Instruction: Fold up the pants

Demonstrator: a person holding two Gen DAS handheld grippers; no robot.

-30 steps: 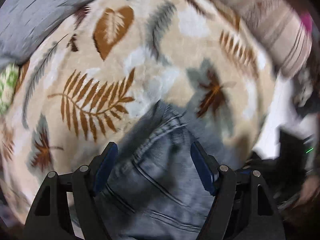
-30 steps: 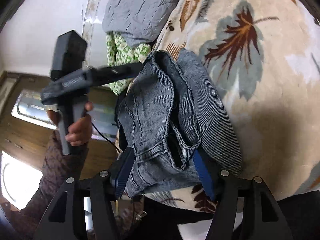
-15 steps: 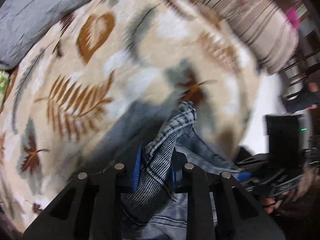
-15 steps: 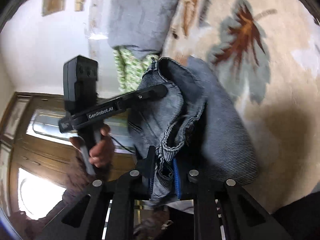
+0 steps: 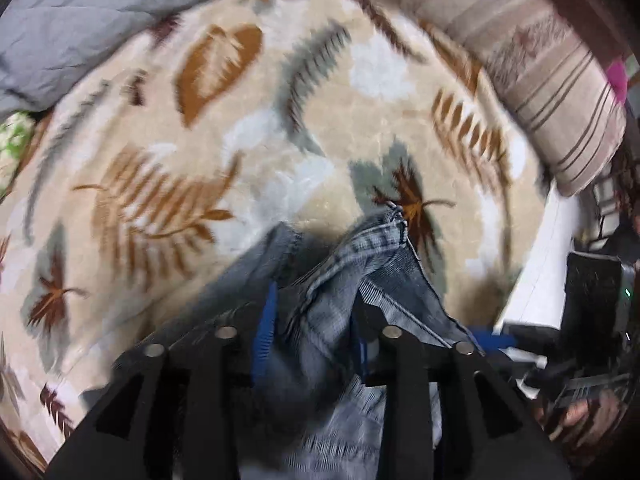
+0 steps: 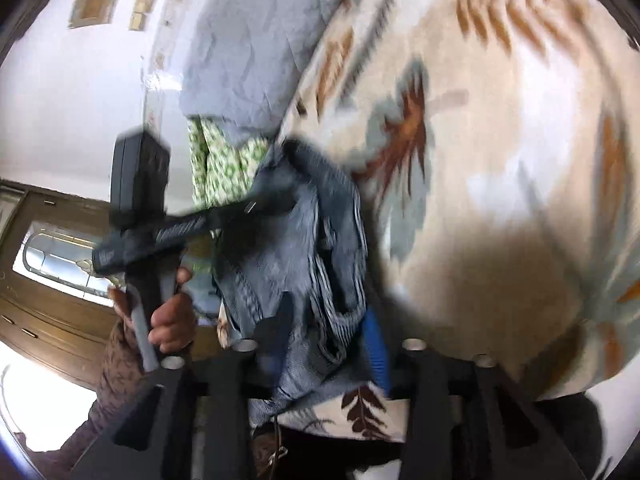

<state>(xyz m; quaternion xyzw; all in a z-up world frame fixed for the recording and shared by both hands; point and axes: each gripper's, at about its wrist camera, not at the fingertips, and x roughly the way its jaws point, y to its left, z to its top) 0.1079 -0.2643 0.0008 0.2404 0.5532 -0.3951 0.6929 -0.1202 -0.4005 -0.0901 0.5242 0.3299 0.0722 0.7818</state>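
Observation:
Grey-blue jeans (image 5: 384, 280) lie bunched at the near edge of a leaf-patterned blanket (image 5: 240, 160). My left gripper (image 5: 316, 300) points steeply down over them. Its jaws are opening, with a raised fold of denim standing loosely between the blue pads (image 5: 266, 320). In the right wrist view the jeans (image 6: 304, 248) are a crumpled heap. My right gripper (image 6: 328, 312) reaches in from the bed's edge. Its jaws are opening too, and the waistband folds sit between the pads without being pinched. The left gripper (image 6: 256, 204) crosses above the heap, held by a hand (image 6: 168, 320).
A grey quilt (image 5: 100, 20) covers the far end of the bed, with green patterned cloth (image 6: 216, 160) under its edge. A striped pillow (image 5: 560, 80) lies along the right side. Past the bed's edge are a white wall and a wooden door (image 6: 40, 320).
A second ago both jaws stood wide around the denim. Half a second ago they were pinched on folds of it, and now both have spread apart again. The right view has shifted sideways.

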